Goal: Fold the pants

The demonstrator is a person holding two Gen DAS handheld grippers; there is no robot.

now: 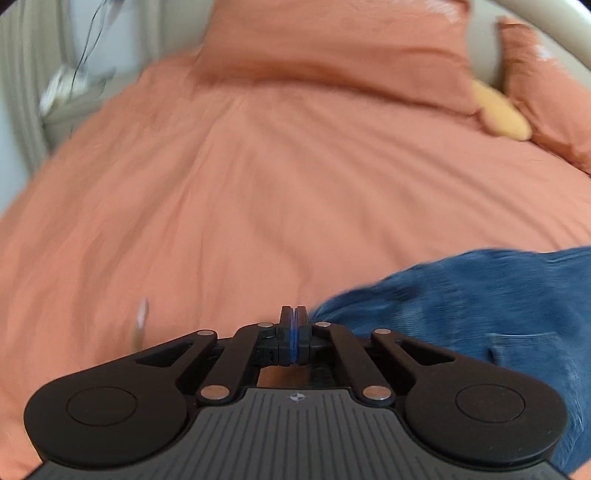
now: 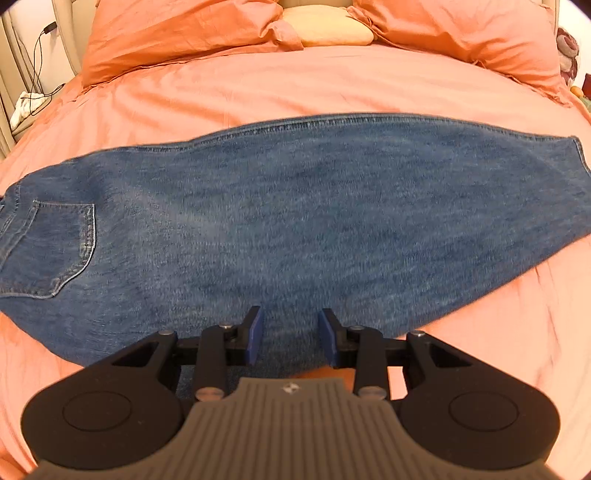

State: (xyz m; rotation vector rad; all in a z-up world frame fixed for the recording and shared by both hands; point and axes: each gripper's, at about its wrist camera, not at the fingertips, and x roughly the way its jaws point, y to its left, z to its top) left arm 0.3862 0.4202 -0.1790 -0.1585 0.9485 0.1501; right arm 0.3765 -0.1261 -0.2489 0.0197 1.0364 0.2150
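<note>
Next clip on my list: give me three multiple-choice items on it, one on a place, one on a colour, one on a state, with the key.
1. Where do the jeans lie?
A. on the bed cover
B. on a chair
C. on the floor

2. What colour is the bed cover?
A. white
B. orange
C. green

3. How does the left tool stand?
A. wide open
B. shut on a pillow
C. shut, nothing visibly between its pads

Key: 1 A, the denim is spread flat across the cover; 2 B, cover and pillows share that orange; 3 C, its blue pads meet beside the jeans' edge.

Black tongs (image 2: 291,338), blue pads (image 2: 255,334) (silver screws), ribbed grey base
</note>
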